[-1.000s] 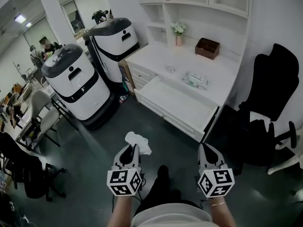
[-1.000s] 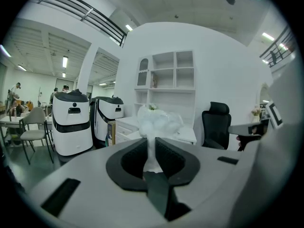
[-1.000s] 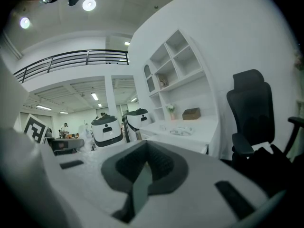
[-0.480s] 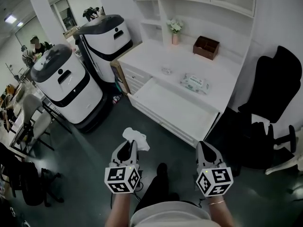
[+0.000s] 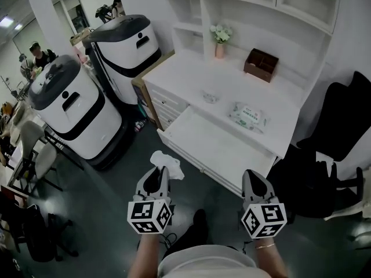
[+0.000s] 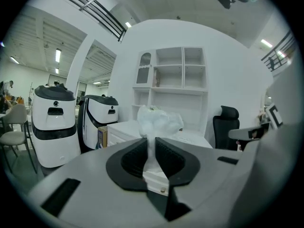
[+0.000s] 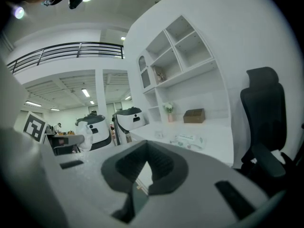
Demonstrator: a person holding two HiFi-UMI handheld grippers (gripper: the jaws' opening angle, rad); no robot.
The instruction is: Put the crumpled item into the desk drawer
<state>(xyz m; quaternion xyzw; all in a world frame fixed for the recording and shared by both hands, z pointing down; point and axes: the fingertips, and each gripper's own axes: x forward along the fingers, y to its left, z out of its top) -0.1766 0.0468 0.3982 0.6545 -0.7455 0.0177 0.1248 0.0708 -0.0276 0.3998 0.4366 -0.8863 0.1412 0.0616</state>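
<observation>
A crumpled white paper (image 5: 166,163) sticks up from my left gripper (image 5: 164,170), which is shut on it; in the left gripper view the paper (image 6: 158,121) is pinched between the black pads (image 6: 135,156). My right gripper (image 5: 253,181) is level with it to the right, shut and holding nothing. The white desk (image 5: 191,74) stands ahead, its wide drawer (image 5: 217,146) pulled open and bare inside. Both grippers hang over the dark floor, just short of the drawer's front edge. The right gripper view shows the desk top (image 7: 209,127) ahead.
Two white and black service robots (image 5: 75,112) (image 5: 124,51) stand left of the desk. A black office chair (image 5: 339,138) is at the right. On the desk lie a wipes pack (image 5: 249,114), a brown box (image 5: 261,64) and a flower vase (image 5: 221,39). Chairs and people are at the far left.
Both grippers and the head view have moved forward toward the desk, so the open drawer is nearer. The paper stays pinched in the left gripper.
</observation>
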